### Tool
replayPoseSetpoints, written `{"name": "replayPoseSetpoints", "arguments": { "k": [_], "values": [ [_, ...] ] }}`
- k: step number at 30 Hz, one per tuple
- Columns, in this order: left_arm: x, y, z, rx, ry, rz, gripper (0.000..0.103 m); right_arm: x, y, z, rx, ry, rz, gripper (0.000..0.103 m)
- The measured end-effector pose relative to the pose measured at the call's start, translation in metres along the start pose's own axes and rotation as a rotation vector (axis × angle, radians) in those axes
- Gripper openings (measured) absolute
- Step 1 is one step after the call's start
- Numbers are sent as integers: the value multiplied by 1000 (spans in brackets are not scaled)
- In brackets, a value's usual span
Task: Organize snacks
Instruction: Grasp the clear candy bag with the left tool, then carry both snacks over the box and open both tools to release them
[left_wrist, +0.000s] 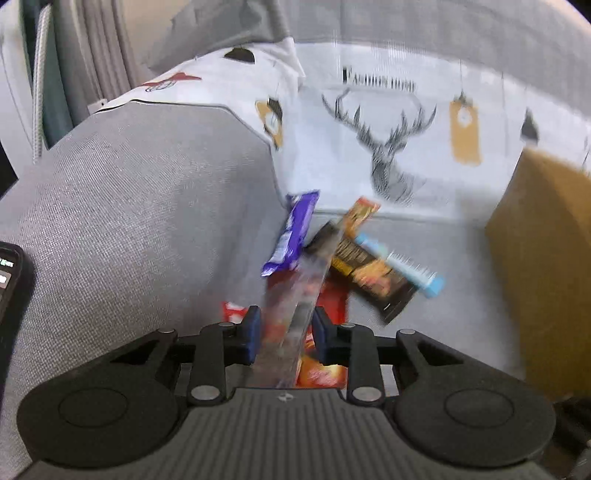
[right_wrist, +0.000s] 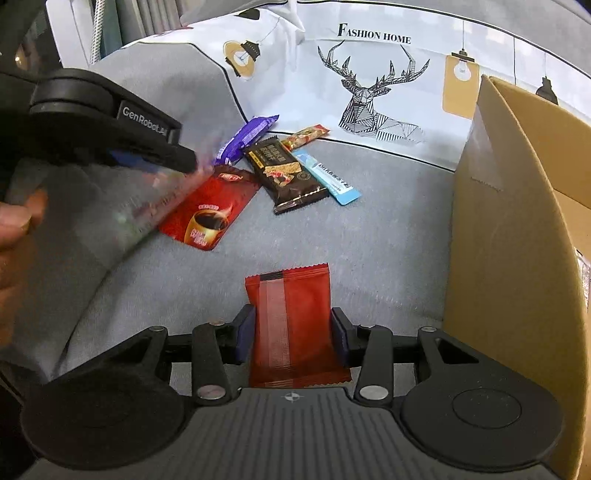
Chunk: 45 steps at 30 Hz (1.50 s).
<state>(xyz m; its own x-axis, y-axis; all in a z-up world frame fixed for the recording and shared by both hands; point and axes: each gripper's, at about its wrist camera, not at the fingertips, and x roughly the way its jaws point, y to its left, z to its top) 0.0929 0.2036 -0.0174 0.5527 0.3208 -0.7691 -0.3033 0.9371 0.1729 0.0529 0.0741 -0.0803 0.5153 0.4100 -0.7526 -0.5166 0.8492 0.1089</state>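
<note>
- I am clamping my left gripper on a clear snack packet, blurred, with the pile of snacks lying just ahead of its fingers.
- I am gripping a red wrapper between the pads of my right gripper, with the cardboard box standing to its right.

The clear packet between the left gripper's pads is smeared by motion, its print unreadable. It covers most of the red coffee sachet. The cardboard box runs off the right edge, its inside unseen.
</note>
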Motion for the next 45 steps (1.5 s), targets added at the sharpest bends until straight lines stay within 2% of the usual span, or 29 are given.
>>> {"name": "replayPoseSetpoints", "arguments": {
  "k": [2,4,6,11,16,22,26,30,34,39,42,45],
  "values": [
    [11,-1,-2,9,56,3,33,1,0,-2,-1,8,-4,46],
    [19,2,0,3,73,4,31,3,0,-3,1,15,-9,46],
    [23,4,0,1,78,4,22,4,-1,-3,3,19,-9,46],
    [18,9,3,-20,53,-8,15,5,0,-2,4,4,-19,46],
    [0,12,8,-54,32,-38,15,-4,-1,5,27,-39,-17,45],
    [-34,13,14,-87,-32,-82,15,-29,6,13,28,-117,10,45],
    [-54,6,14,-114,-66,-125,15,-67,1,33,27,-196,36,46],
    [-65,-7,13,-99,-105,-146,15,-113,-16,47,25,-322,47,46],
    [-70,-14,16,-107,-139,-166,15,-137,-36,29,34,-458,29,46],
    [-72,-25,22,-114,-192,-190,15,-129,-53,14,109,-456,14,46],
    [-77,-36,25,-96,-238,-200,15,-134,-56,14,68,-494,-12,46],
    [-79,-47,27,-78,-265,-208,15,-133,-65,12,65,-492,-46,46]
  ]
}}
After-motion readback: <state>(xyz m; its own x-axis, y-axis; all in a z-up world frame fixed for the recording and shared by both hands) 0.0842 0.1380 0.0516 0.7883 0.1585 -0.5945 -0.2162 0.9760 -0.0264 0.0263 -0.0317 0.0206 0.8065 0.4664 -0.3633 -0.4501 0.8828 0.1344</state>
